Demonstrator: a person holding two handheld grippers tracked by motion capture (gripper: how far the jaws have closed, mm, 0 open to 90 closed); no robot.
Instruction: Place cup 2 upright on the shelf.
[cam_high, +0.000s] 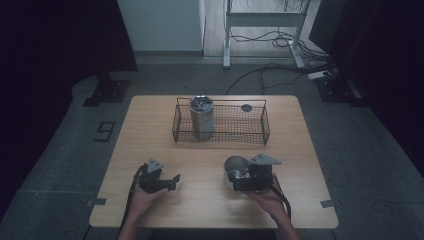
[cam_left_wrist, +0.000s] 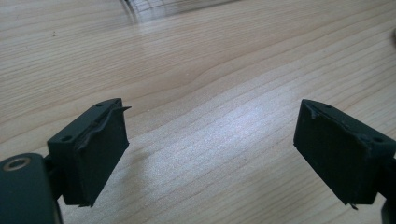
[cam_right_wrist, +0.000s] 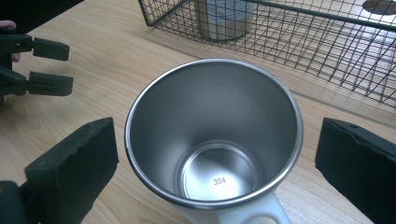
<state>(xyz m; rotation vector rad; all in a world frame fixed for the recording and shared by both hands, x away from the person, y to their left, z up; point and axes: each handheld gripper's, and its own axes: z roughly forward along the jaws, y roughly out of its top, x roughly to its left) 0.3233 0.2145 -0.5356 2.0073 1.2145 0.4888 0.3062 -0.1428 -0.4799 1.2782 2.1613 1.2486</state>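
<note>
A steel mug (cam_right_wrist: 212, 140) is standing upright between the spread jaws of the right gripper (cam_right_wrist: 215, 158), its pads flanking the rim without pressing it. Off to one side, the left gripper (cam_left_wrist: 212, 154) is resting low over bare table (cam_high: 205, 200), jaws apart and holding nothing. Beyond both, a wire basket (cam_high: 260, 131) is holding a tall metal tumbler (cam_high: 202, 117).
</note>
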